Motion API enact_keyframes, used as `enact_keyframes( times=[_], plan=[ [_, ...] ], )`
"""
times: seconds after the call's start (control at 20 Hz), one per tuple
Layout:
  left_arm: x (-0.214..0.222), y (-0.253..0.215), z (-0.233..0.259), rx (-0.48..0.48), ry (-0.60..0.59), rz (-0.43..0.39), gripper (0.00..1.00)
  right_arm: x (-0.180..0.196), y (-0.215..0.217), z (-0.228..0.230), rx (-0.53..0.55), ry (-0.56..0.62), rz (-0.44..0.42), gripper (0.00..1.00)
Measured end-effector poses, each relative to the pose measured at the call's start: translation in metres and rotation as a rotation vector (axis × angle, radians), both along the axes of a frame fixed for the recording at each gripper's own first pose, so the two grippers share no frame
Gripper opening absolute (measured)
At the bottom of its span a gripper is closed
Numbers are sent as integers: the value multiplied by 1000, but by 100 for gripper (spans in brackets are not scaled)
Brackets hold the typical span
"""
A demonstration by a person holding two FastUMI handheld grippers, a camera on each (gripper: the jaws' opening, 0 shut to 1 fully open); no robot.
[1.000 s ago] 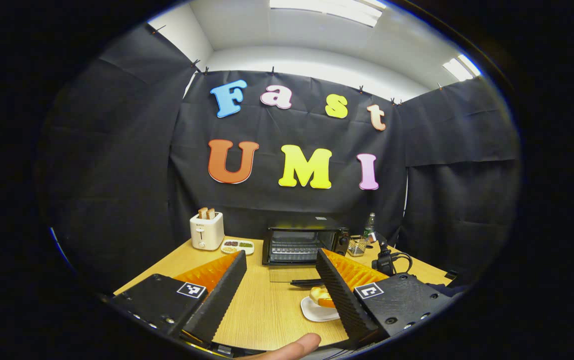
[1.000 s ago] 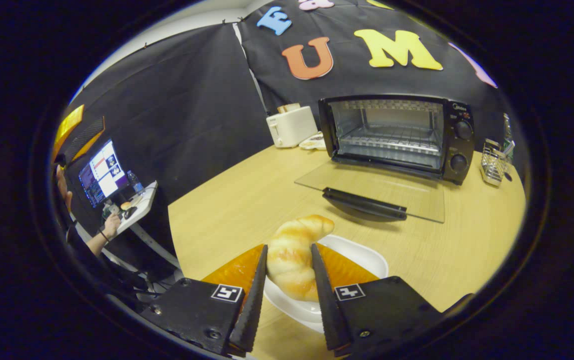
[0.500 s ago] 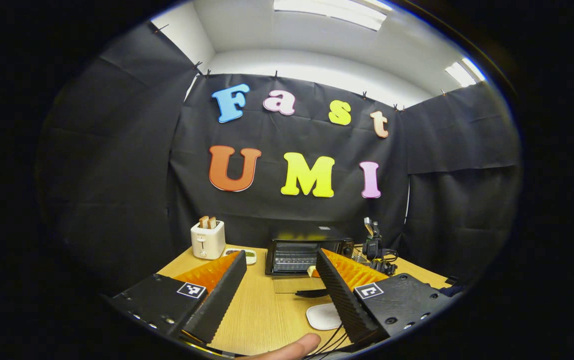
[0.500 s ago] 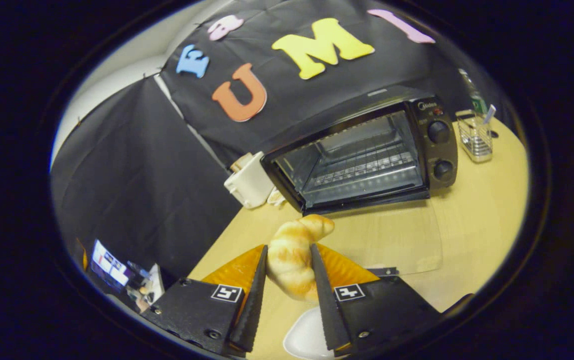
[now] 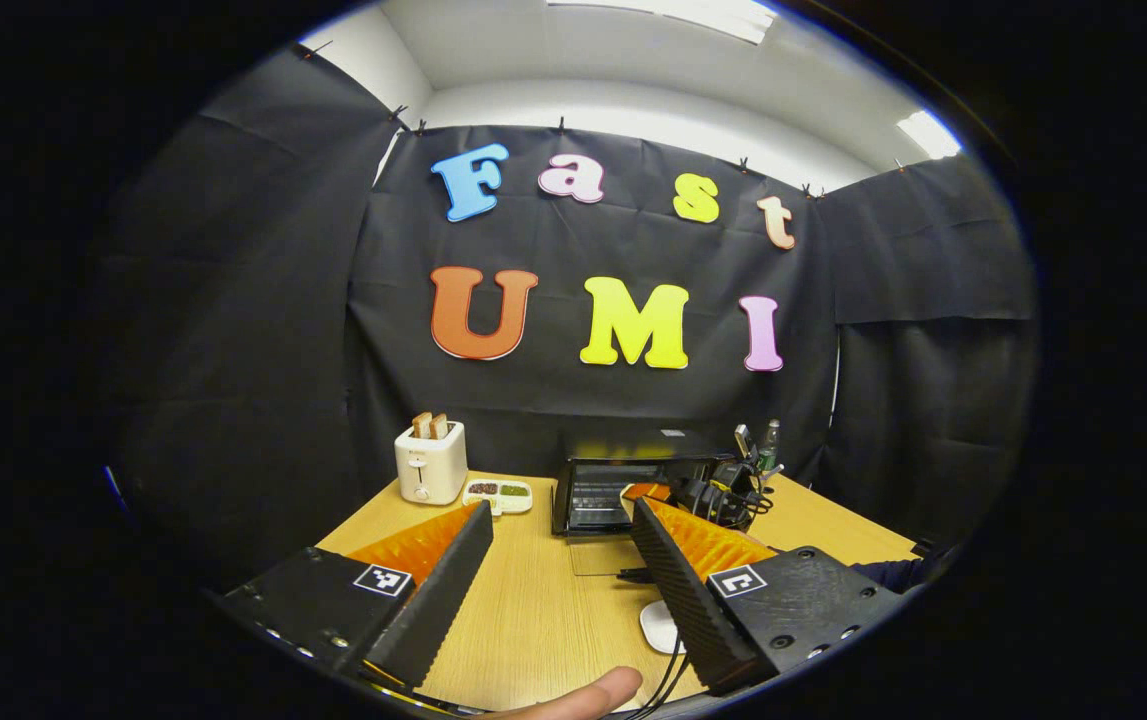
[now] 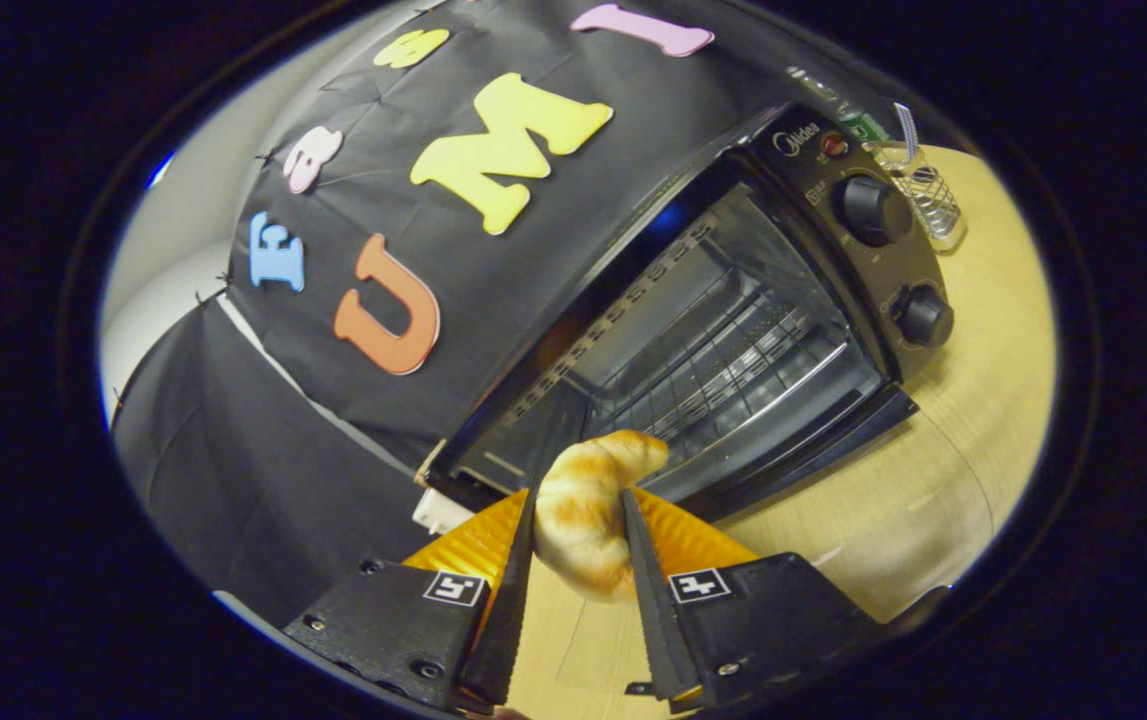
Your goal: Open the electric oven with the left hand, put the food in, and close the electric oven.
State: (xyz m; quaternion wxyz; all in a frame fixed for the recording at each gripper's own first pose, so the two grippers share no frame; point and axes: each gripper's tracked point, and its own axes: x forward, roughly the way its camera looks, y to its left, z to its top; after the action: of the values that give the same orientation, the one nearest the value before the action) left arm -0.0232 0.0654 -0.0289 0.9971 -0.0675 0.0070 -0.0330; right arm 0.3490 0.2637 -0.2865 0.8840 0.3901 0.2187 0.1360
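Right gripper fingers pinch a glossy crescent croissant; left gripper fingers spread.

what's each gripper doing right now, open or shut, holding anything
Left gripper: open, holding nothing.
Right gripper: shut on the croissant, held in front of the open oven.

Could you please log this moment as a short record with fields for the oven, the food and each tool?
oven: electric oven, door open, wire rack bare
food: croissant, held in front of the oven mouth, not yet inside
right tool: right tool, shut on the croissant
left tool: left tool, open, holding nothing, back from the oven
plate: white plate, bare, on the table
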Motion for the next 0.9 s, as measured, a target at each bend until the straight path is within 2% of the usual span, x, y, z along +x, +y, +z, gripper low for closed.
enact_keyframes(
  times=[0.05, 0.2, 0.4, 0.55, 0.65, 0.8, 0.85, 0.9],
  plan=[
    [2, 2, -2, -7, 10, 3, 92, 13, -5, -3, -13, -11, -46, 51],
    [9, -1, -10, -13, 37, -8, 92, 48, -19, -2, -35, -55, -174, 52],
    [17, -6, -19, -16, 64, -28, 93, 79, -20, 0, -102, -122, -234, 57],
    [21, -10, -23, -22, 77, -44, 92, 90, -15, -3, -171, -142, -242, 54],
    [20, -11, -29, -19, 89, -49, 92, 91, -18, -12, -247, -129, -250, 71],
    [19, -9, -31, -14, 95, -44, 92, 78, -18, -7, -247, -120, -250, 92],
    [19, -7, -30, -14, 95, -37, 92, 72, -20, -9, -254, -110, -244, 98],
    [18, -7, -29, -16, 91, -32, 92, 65, -22, -9, -265, -102, -234, 98]
  ],
)
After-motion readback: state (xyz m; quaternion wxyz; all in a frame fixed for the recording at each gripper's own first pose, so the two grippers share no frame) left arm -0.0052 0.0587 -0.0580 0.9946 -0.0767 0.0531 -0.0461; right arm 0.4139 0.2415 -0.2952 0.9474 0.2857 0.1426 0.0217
